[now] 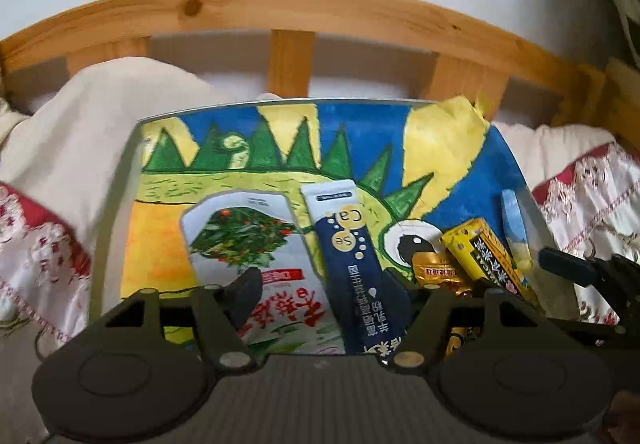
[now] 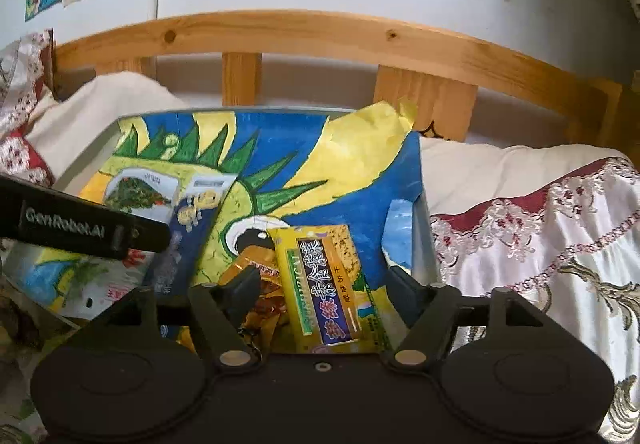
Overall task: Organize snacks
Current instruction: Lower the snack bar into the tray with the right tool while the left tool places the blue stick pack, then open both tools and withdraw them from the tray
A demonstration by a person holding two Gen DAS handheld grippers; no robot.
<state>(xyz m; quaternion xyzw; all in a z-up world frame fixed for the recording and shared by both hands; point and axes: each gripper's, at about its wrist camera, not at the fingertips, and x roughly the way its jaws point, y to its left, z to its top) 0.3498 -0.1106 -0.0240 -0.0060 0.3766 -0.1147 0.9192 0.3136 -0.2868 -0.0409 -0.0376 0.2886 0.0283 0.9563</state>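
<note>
Snack packets scattered over painted tray, both hand-held grippers open, empty, wooden headboard behind

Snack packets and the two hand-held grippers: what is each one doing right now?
White packet: lying flat in the tray, not gripped.
Blue stick packet: lying flat beside it, free.
Yellow packet: lying in the tray between open jaws.
Gold packet: crumpled, lying beside the yellow one.
Tray: lined with a painted picture.
Left hand-held gripper: open.
Right hand-held gripper: open.
</note>
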